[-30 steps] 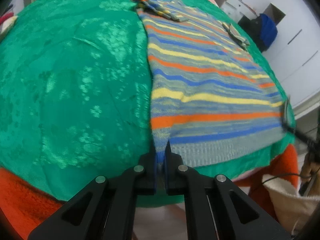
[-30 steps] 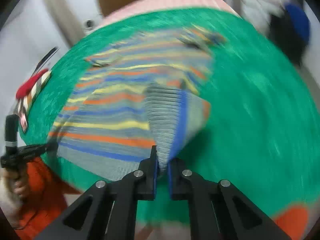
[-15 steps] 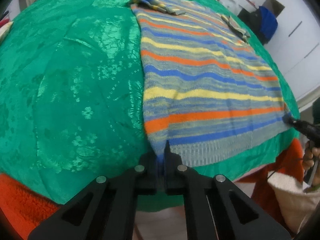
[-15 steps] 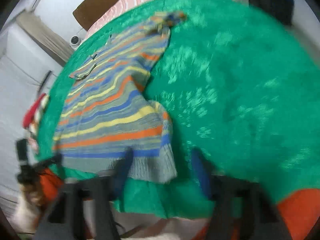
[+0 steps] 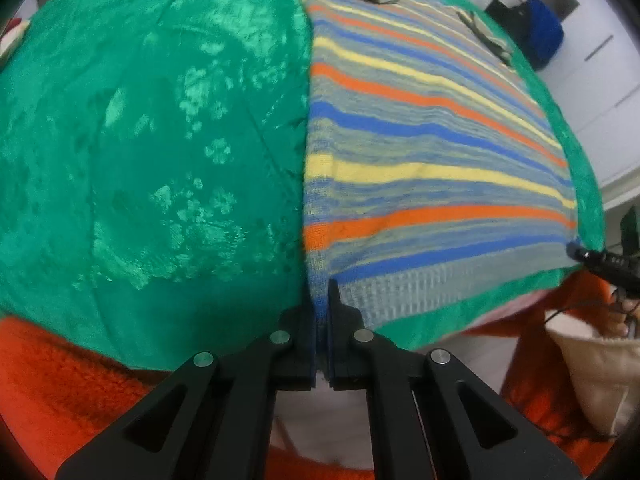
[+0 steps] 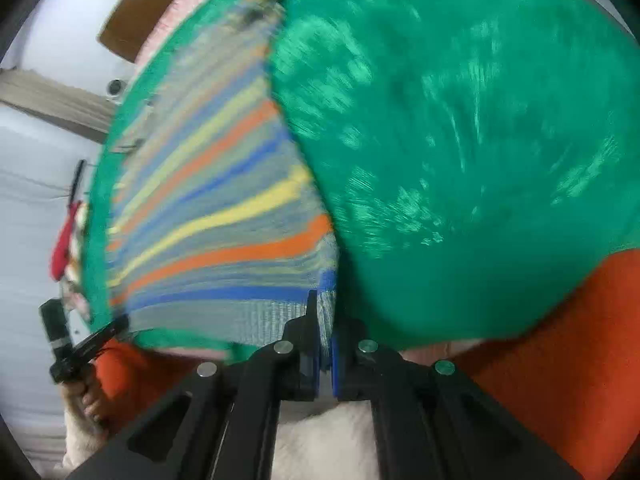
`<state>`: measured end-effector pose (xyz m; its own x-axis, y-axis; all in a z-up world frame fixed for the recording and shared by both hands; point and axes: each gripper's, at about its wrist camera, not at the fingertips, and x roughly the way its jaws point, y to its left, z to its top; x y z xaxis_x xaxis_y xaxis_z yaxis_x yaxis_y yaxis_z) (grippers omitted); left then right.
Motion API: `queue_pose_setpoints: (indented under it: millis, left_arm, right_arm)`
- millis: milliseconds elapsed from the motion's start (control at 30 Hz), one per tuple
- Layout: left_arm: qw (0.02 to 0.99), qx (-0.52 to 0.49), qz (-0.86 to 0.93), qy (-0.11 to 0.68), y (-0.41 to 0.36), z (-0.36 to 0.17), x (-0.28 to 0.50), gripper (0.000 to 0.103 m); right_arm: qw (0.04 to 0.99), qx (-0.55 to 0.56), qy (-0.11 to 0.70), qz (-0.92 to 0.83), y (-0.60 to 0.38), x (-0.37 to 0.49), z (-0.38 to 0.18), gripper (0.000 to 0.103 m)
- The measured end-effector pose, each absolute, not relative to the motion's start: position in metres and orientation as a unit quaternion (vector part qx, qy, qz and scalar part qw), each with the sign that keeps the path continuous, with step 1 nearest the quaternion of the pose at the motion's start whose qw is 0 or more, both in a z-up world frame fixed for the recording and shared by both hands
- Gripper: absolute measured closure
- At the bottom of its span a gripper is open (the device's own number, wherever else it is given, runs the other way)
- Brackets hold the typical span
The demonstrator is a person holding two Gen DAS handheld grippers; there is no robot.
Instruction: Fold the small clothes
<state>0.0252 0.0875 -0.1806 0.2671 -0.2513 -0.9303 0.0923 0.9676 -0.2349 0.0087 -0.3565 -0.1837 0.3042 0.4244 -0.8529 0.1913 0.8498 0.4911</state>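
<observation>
No writing shows. Left gripper (image 5: 320,300) and right gripper (image 6: 326,312) each pinch the sweater (image 5: 420,160) hem, at 6 o'clock.

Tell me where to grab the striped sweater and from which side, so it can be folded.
Grip the striped sweater at its ribbed bottom hem, one corner per gripper, coming in from the near edge of the green cloth. It lies flat with the hem nearest. The left gripper and right gripper are already pinching those corners.

A green patterned cloth (image 5: 168,152) covers the surface, with a striped sweater (image 5: 420,152) spread flat on it.
</observation>
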Motion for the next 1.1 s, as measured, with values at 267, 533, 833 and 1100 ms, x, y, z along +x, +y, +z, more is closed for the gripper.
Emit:
queue_pose_setpoints:
  millis: [267, 533, 833, 1100]
  left_arm:
    - [0.785, -0.104, -0.092, 0.604, 0.104, -0.183, 0.025, 0.096]
    - [0.833, -0.025, 0.004, 0.553, 0.13, -0.127, 0.0, 0.074]
    - [0.88, -0.062, 0.078, 0.464, 0.129, -0.108, 0.043, 0.048]
    - [0.859, -0.07, 0.116, 0.493, 0.143, -0.135, 0.017, 0.048]
  right_arm:
    - [0.76, 0.27, 0.587, 0.072, -0.354, 0.01, -0.188, 0.1]
    - [0.809, 0.105, 0.578, 0.021, -0.383, -0.007, -0.128, 0.082]
    - [0.895, -0.14, 0.405, 0.125, -0.314, 0.144, -0.058, 0.048]
    - [0.872, -0.233, 0.412, 0.128, -0.251, 0.294, -0.124, 0.062]
